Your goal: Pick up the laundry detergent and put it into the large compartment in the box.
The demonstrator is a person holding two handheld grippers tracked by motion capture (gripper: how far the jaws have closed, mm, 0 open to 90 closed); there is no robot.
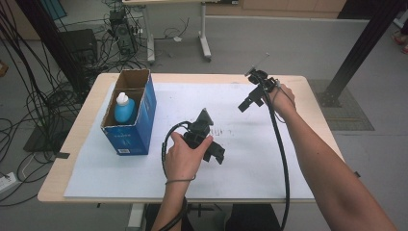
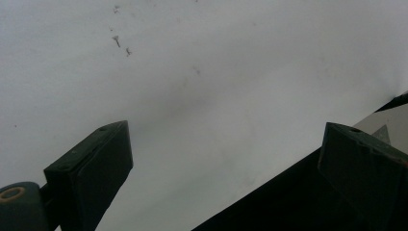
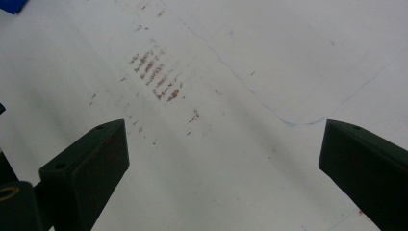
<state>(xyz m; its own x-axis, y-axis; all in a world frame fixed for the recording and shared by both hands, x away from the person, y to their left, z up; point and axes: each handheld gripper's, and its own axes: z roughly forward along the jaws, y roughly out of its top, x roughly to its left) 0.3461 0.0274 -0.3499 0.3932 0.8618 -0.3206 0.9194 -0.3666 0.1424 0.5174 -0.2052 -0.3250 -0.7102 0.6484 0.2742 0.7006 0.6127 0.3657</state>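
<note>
Two grippers are held above a white sheet (image 1: 250, 159) that covers most of the table (image 1: 72, 144), and both have their jaws spread wide with nothing between them. The left gripper (image 1: 214, 153) sits near the middle of the sheet, a little toward the near edge, gripped from above by the left hand (image 1: 184, 156); in the left gripper view its black jaws frame bare white paper and a dark strip past the sheet's edge. The right gripper (image 1: 248, 103) is held up toward the far right corner by the right hand (image 1: 284, 101), its jaws pointing back toward the centre; in the right gripper view its jaws frame paper marked with a patch of brownish streaks (image 3: 156, 74).

A blue cardboard box (image 1: 132, 122) stands near the left edge of the table, toward the far side, its top flaps open. Inside it stands a blue bottle (image 1: 124, 108) with a white cap, upright. The box is well apart from both grippers: the left gripper is the nearer one, off to the box's right, while the right gripper is farther still, across the sheet.
</note>
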